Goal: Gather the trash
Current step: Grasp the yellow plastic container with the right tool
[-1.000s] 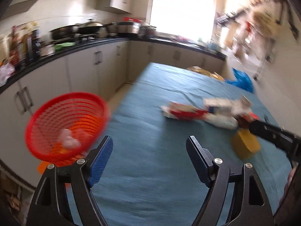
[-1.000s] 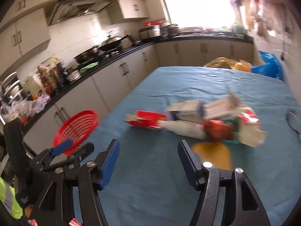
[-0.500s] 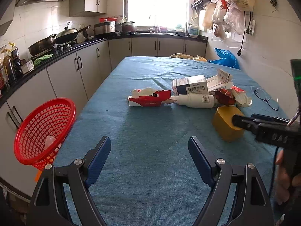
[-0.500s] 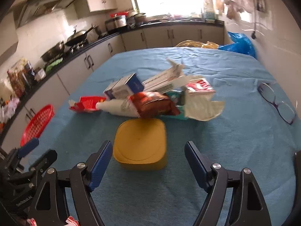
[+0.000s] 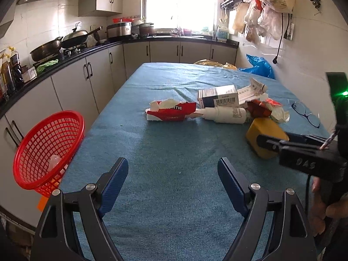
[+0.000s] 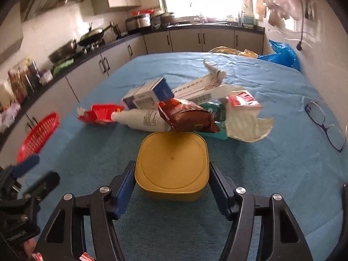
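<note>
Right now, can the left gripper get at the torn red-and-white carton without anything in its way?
Probably yes: the left gripper is open and empty, and only bare blue tablecloth lies between it and the torn red-and-white carton.

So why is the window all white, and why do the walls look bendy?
Left wrist view: daylight overexposes the window, hiding what is outside; the fisheye lens curves the cabinets. Right wrist view: same glare, and the picture's edges are smeared.
</note>
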`<move>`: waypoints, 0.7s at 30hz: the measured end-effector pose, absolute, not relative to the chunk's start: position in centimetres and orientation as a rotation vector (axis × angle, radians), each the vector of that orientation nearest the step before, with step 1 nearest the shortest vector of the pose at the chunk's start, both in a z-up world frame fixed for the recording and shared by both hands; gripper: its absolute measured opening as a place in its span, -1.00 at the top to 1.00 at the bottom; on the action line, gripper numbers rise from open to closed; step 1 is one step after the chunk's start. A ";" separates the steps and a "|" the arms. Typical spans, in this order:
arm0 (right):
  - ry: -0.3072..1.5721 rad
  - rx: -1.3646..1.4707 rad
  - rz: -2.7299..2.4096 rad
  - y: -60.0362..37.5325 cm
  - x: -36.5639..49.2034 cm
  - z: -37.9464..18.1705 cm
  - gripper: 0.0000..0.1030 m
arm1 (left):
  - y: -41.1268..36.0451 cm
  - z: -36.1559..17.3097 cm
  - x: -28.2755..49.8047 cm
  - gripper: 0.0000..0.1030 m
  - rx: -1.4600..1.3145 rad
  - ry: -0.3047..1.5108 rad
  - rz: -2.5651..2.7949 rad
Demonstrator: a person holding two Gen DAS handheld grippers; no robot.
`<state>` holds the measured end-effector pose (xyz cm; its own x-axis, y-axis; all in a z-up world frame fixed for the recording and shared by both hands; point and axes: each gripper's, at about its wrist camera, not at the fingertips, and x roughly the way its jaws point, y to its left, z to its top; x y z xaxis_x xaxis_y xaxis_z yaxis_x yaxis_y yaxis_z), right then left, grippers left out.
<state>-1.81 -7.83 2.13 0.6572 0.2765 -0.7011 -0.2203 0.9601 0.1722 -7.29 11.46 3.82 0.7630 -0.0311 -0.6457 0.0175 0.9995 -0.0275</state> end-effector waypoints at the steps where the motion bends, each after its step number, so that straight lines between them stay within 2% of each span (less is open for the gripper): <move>1: 0.795 0.083 0.282 -8.0 -2.0 2.3 -0.35 | 11.5 3.8 -7.1 -0.61 -0.025 0.717 -0.036; 7: 0.713 0.104 0.281 -8.9 -3.3 3.7 -0.35 | 12.2 4.6 -5.0 -0.61 -0.088 0.776 -0.065; 15: 0.704 0.185 0.313 -10.2 -3.3 4.3 -0.35 | 12.2 8.6 -0.4 -0.61 -0.037 0.695 -0.022; 21: 0.707 0.234 0.323 -11.3 -3.3 4.2 -0.35 | 12.0 6.4 4.1 -0.61 0.030 0.793 -0.040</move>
